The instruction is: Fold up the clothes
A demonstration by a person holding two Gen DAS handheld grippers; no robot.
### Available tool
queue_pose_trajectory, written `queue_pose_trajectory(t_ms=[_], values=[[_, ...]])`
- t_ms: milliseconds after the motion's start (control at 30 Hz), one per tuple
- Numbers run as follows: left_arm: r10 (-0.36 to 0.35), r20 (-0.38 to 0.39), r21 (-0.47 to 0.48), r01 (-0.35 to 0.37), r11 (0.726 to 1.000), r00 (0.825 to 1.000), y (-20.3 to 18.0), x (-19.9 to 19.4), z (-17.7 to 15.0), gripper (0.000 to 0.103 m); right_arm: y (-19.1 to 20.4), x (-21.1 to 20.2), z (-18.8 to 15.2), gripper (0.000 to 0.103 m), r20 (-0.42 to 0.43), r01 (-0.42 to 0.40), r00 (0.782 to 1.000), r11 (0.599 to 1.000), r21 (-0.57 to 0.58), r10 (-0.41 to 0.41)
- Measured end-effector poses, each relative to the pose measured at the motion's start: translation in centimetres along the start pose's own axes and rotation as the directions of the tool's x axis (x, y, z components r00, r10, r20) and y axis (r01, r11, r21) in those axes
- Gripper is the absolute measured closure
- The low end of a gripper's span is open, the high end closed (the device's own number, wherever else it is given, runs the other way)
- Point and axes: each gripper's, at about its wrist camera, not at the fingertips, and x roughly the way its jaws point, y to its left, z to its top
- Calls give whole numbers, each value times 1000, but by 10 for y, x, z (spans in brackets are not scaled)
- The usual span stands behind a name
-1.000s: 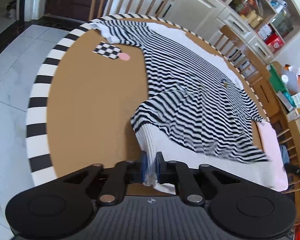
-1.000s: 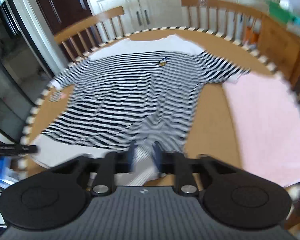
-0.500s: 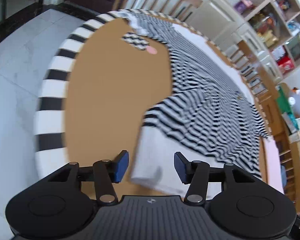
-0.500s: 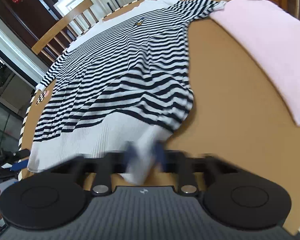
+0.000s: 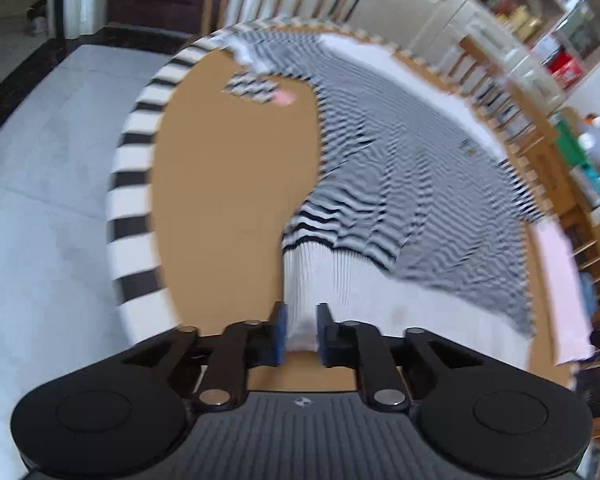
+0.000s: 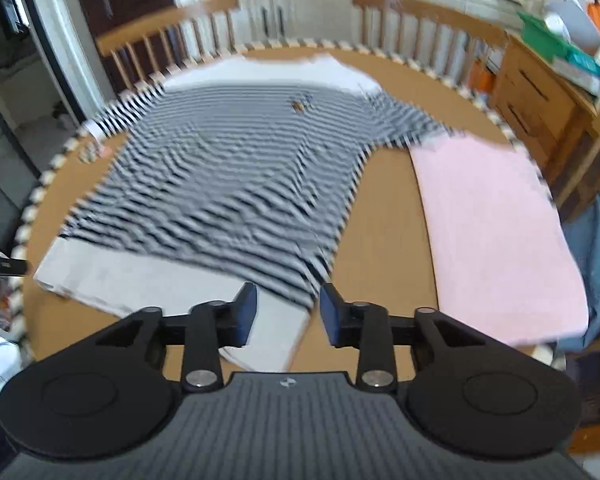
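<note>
A black-and-white striped shirt is lying spread across a round brown counter that has a black-and-white banded rim. The shirt's plain white ribbed hem is lying along the near edge of the counter.

The left gripper is pinching one corner of that white hem, its blue-padded fingers pressing close against the fabric on both sides.

The right gripper is hovering with its jaws spread apart, the other hem corner lying flat on the counter just under and between them, not held.

A folded pink cloth is resting on the counter beside the shirt, at its right. A small checkered marker is sitting near the far sleeve. Both views are blurring slightly.
</note>
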Motion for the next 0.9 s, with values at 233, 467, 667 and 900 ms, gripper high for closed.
queue_pose_trajectory(t_ms=[233, 467, 667, 900], values=[[-29, 37, -165, 35, 986, 999, 26, 8, -12, 64, -31, 60, -51, 68, -92, -63, 991, 942, 330, 99], [-43, 84, -169, 57, 984, 996, 12, 27, -4, 52, -17, 65, -55, 92, -75, -111, 987, 945, 307, 141], [-8, 34, -4, 9, 1000, 999, -11, 37, -6, 97, -15, 56, -51, 100, -95, -82, 990, 973, 216, 105], [17, 10, 61, -18, 998, 1000, -5, 25, -21, 97, -40, 36, -62, 100, -144, -43, 987, 980, 194, 72]])
